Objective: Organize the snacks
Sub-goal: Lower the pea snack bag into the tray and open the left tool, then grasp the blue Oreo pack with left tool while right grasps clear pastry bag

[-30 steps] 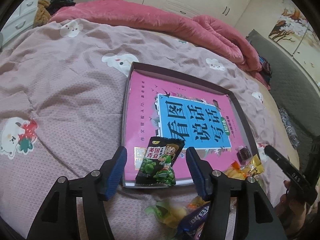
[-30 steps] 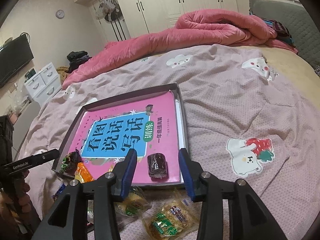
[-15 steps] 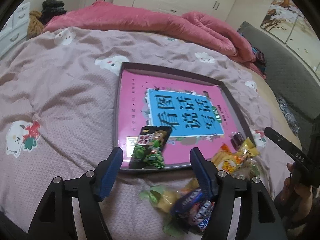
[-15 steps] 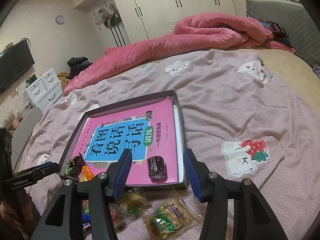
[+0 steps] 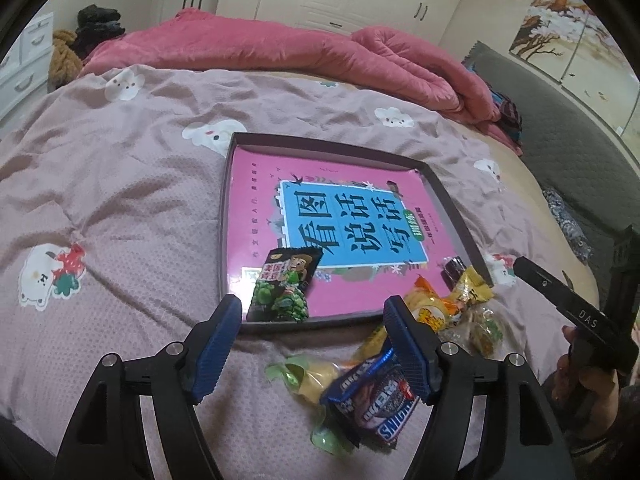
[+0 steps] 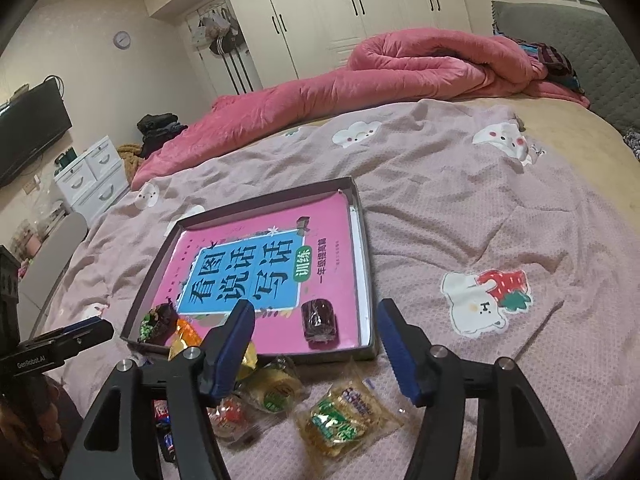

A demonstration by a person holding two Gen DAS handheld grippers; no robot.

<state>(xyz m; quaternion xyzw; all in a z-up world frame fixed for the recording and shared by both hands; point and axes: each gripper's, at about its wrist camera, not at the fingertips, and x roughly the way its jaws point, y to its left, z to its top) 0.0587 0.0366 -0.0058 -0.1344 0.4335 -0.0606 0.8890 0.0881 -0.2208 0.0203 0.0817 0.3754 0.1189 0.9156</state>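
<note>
One tray (image 5: 456,216), one book (image 5: 344,224), two snacks inside, several outside.

Glossy book cover (image 5: 332,216), crinkly, probably plastic wrappers (image 5: 376,396), textured cloth bedspread (image 5: 120,184).

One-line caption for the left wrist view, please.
Open left gripper hovers over wrapped snacks beside a shallow dark tray lined with a pink book, a green pea packet inside.

A pink book (image 5: 304,200) with a blue title panel is lying in a dark tray (image 5: 460,208) on a mauve bedspread (image 5: 120,184) printed with white bears, beside a black-and-green snack packet (image 5: 284,288), a blue candy bar (image 5: 376,404) and a rose-pink quilt (image 5: 280,52).
</note>
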